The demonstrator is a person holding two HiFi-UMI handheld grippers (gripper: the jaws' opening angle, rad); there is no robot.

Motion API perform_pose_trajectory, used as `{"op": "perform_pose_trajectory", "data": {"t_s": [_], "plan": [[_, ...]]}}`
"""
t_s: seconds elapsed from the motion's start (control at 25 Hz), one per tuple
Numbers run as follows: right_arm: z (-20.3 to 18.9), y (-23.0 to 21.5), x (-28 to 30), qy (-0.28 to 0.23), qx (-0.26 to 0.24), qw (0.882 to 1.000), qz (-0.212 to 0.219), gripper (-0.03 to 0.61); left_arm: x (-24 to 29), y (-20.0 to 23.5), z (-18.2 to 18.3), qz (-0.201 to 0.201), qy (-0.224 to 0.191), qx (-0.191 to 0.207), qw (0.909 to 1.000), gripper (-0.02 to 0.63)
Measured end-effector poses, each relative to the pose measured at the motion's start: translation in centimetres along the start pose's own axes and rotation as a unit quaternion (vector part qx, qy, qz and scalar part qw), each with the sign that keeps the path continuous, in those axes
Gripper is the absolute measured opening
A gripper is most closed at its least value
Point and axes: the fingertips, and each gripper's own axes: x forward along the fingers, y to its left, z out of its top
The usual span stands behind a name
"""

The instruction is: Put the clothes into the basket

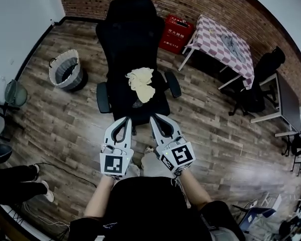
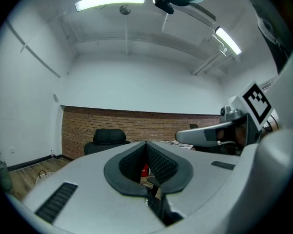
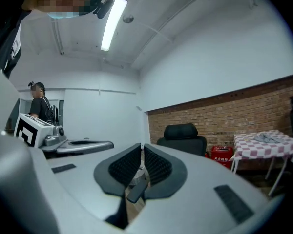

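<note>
Head view. The left gripper [image 1: 125,122] and right gripper [image 1: 157,119] are held side by side and level, both aimed at 12 o'clock toward the cream garment [image 1: 141,83] heaped on the seat of the black chair [image 1: 130,29]. Each pair of jaws is closed tip to tip on nothing, presumably because the garment is not yet within reach. The basket [image 1: 64,55] stands well apart at 10 o'clock, on the floor.

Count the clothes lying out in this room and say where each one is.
2. A cream garment lies on the seat of the black chair; a grey garment lies on the checkered table. The basket may hide more.
</note>
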Motion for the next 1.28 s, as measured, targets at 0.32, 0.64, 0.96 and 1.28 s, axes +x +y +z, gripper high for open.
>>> {"op": "perform_pose_trajectory", "data": {"t_s": [0.32,0.64,0.96,1.28], "plan": [[-8.0,-7.8,10.6,0.086,0.014,0.996,0.005,0.151,9.5,4.8,-4.8,0.013,0.038,-0.006,0.9992,0.012],[-18.2,-17.7,19.8,0.177,0.047,0.983,-0.012,0.258,19.4,8.4,-11.7,0.042,0.076,-0.039,0.9955,0.012],[-30.6,-27.0,28.4,0.281,0.018,0.959,-0.020,0.285,27.1,11.3,-18.5,0.066,0.110,-0.064,0.9897,0.012],[-43.5,-29.8,33.2,0.360,-0.010,0.933,-0.009,0.284,30.5,13.5,-27.1,0.084,0.151,-0.096,0.9803,0.012]]}}
